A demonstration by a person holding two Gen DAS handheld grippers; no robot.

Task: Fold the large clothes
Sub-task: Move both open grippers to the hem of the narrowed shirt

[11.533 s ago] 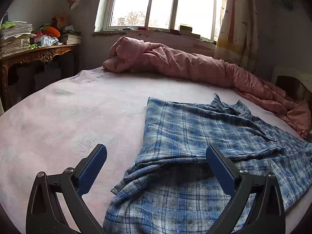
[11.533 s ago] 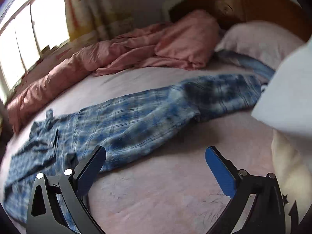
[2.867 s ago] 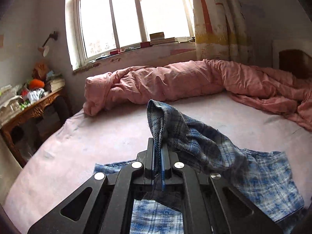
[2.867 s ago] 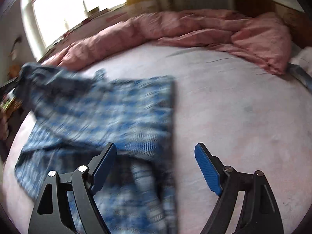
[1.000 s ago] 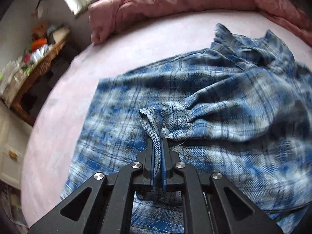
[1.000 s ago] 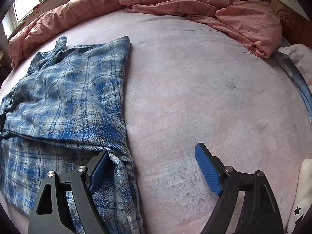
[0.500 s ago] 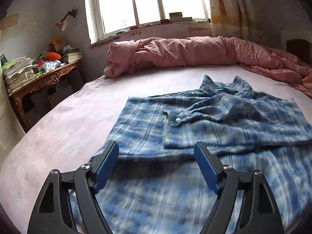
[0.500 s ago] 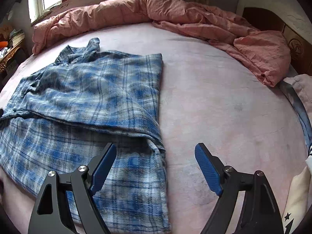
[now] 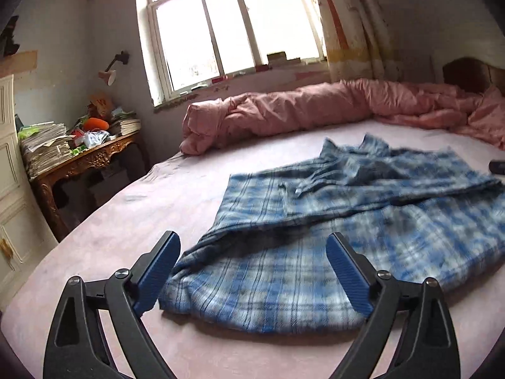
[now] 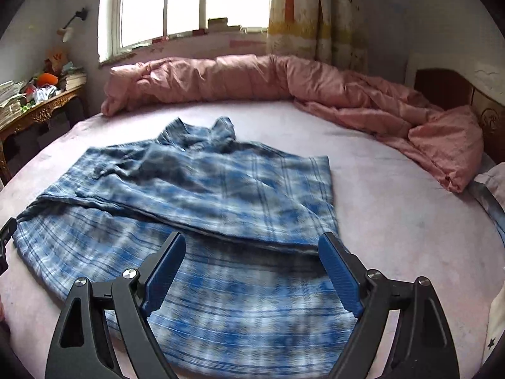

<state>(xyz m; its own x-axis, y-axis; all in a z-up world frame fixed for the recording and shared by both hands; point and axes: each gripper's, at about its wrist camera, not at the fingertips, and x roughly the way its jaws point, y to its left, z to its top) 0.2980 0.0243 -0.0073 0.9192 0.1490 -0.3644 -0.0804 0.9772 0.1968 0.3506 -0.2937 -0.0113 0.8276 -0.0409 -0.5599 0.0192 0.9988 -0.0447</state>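
pink quilt (image 9: 315,110) along bed (image 9: 157,195), cluttered desk (image 9: 82,158)

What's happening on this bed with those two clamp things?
A person is folding a plaid shirt on the bed with two handheld grippers. The shirt lies partly folded, one side laid over the middle. The left gripper is opening and the right gripper is open; neither holds cloth.

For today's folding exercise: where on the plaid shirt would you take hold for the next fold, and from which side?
Grip the shirt by its near hem corners, coming from the near edge of the bed. The hem lies flat and free, the sleeves are already folded in, and the collar points toward the window.
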